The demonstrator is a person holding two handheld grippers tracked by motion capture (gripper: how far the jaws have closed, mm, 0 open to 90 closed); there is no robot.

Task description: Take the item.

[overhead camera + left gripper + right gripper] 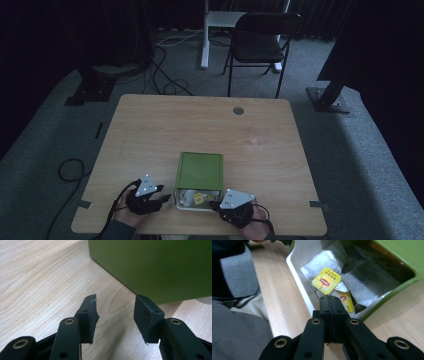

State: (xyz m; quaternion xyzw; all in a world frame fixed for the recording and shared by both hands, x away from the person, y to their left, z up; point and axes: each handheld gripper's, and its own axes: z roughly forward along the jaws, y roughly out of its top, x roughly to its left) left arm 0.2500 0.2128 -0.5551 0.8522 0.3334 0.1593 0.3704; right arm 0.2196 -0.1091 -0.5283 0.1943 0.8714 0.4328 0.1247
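A green box (pixel 199 170) lies on the wooden table (pixel 150 130), near the middle of its near half, with its long axis running near to far. Its open end faces the near edge, where a white drawer (pixel 186 204) juts out, and tea bags (pixel 199 198) with yellow tags lie inside. In the right gripper view the bags (pixel 359 277) are a loose pile of grey-white sachets, with one yellow tag (pixel 326 280) lying flat on top. The left gripper (pixel 163 199) sits just left of the box's near corner; in the left gripper view its jaws stand spread apart with bare table between them and the green side of the box (pixel 155 267) just beyond. The right gripper (pixel 214 204) rests at the drawer's near right corner, jaws pressed together on nothing, their tips (pixel 329 298) at the drawer's rim.
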